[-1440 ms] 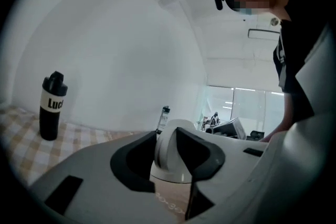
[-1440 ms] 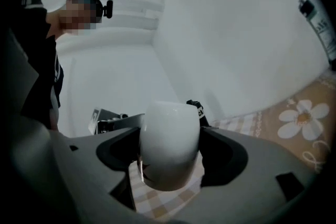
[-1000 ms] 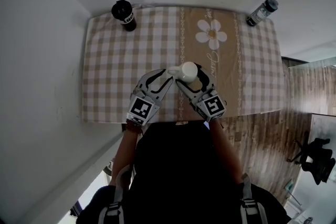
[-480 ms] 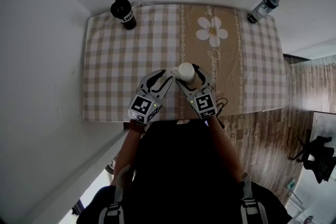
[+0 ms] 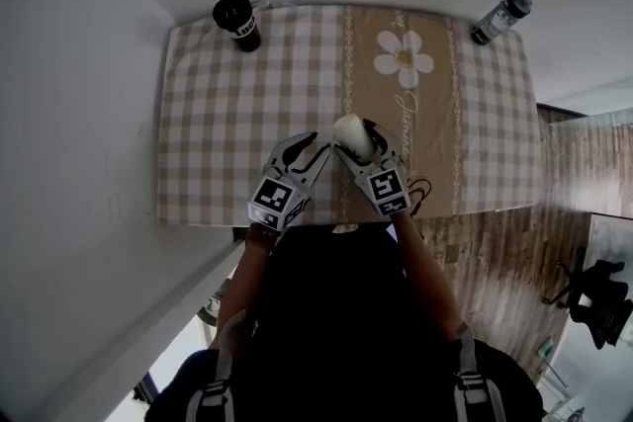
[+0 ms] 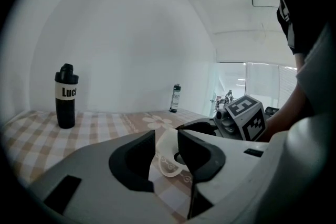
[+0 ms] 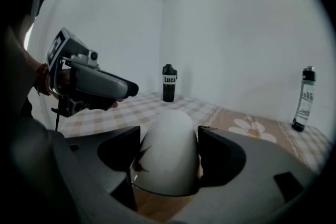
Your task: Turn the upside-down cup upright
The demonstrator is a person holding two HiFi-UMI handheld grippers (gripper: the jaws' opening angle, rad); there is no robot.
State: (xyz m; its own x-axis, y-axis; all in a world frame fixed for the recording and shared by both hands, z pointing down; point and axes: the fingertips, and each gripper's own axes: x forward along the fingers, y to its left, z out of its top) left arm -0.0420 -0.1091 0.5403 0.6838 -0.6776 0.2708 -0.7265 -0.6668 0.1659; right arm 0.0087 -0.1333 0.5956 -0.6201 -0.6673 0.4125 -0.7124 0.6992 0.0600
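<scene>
Head view: the white cup (image 5: 352, 133) is at the bench's (image 5: 227, 114) six o'clock edge.

Left gripper view: the left gripper (image 6: 167, 137) has its jaws apart. The handle (image 6: 169, 168) shows between them; contact is unclear.

Right gripper view: the right gripper (image 7: 169, 140) has its jaws clamped on the cup, base at twelve o'clock. Roll slowly and keep the grip firm. The rim is cut off.

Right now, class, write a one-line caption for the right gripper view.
Right gripper grips the white cup rim-down between its fingers, black bottle behind.
</scene>
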